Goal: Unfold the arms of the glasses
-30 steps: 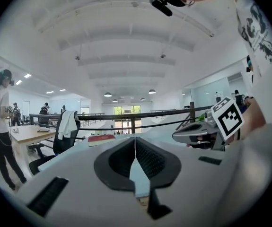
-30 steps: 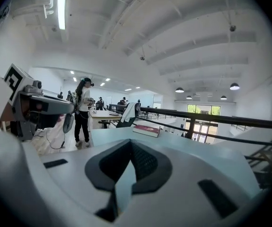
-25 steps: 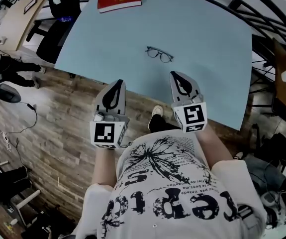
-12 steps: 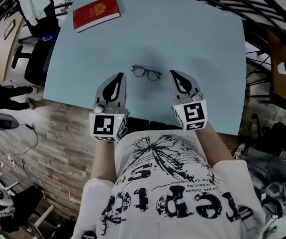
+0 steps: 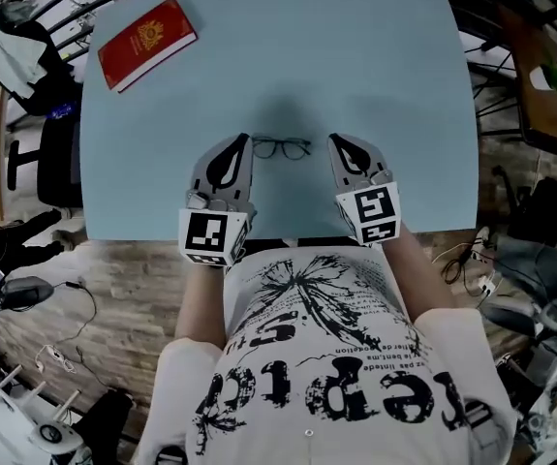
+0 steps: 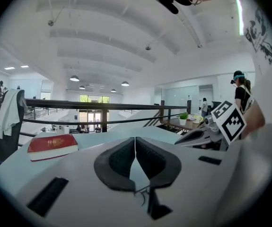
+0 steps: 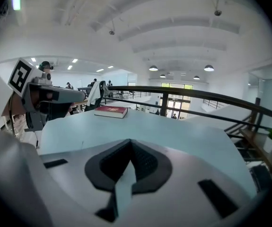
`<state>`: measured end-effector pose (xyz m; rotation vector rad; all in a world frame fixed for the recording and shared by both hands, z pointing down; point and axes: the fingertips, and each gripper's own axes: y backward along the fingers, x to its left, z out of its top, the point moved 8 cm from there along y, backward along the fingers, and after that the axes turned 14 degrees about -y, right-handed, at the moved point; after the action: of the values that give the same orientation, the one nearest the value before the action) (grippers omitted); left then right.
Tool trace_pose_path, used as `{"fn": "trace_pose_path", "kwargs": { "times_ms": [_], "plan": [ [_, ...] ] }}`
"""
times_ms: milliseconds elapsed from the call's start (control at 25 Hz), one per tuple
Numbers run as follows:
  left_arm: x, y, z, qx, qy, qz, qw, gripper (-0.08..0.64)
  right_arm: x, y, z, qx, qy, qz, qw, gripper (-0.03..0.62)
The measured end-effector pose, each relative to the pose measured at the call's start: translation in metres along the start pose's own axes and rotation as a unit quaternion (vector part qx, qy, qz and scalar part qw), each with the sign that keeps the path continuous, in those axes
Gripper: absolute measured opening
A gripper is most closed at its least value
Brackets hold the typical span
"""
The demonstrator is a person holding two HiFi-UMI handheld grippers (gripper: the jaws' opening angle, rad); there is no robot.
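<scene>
Dark thin-rimmed glasses (image 5: 281, 148) lie folded on the light blue table (image 5: 375, 56), near its front edge. My left gripper (image 5: 242, 139) hovers just left of them with its jaws shut and nothing held. My right gripper (image 5: 335, 140) is a short way to their right, also shut and empty. In the left gripper view the pads meet at the left gripper's (image 6: 135, 138) tip, and a thin bit of the frame (image 6: 142, 193) shows through the gap below. The right gripper view shows the right gripper (image 7: 130, 142) shut over bare table; the glasses are hidden there.
A red book (image 5: 147, 44) lies at the table's far left corner. A dark railing runs behind the table. A chair draped with white cloth (image 5: 16, 51) stands at the left, and a wooden side table (image 5: 549, 76) with small items at the right.
Both grippers have come forward from over the floor onto the table and now flank the glasses. The glasses and the book have not moved on the table.
</scene>
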<state>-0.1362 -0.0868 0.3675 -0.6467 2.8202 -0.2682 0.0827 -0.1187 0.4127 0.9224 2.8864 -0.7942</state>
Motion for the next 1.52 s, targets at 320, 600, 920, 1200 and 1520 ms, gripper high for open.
{"fn": "trace_pose_path", "kwargs": {
  "times_ms": [320,600,920,1200,1520],
  "plan": [
    [0.033,-0.021,-0.025,0.016,-0.025,-0.078,0.9965,0.021,0.001,-0.047,-0.023,0.124,-0.008,-0.025,0.992,0.011],
    [0.041,-0.024,-0.053,0.045,-0.027,-0.118,0.9916,0.021,0.005,-0.078,-0.046,0.29,0.13,0.025,0.948,0.064],
    [0.042,-0.021,-0.073,0.071,-0.021,-0.123,0.9897,0.021,0.006,-0.103,-0.06,0.363,0.25,0.082,0.894,0.067],
    [0.035,-0.019,-0.084,0.098,-0.021,-0.127,0.9868,0.021,0.011,-0.114,-0.063,0.383,0.306,0.131,0.862,0.067],
    [0.02,-0.036,-0.093,0.155,-0.054,-0.195,0.9671,0.021,0.009,-0.119,-0.068,0.385,0.325,0.161,0.848,0.037]
  ]
}}
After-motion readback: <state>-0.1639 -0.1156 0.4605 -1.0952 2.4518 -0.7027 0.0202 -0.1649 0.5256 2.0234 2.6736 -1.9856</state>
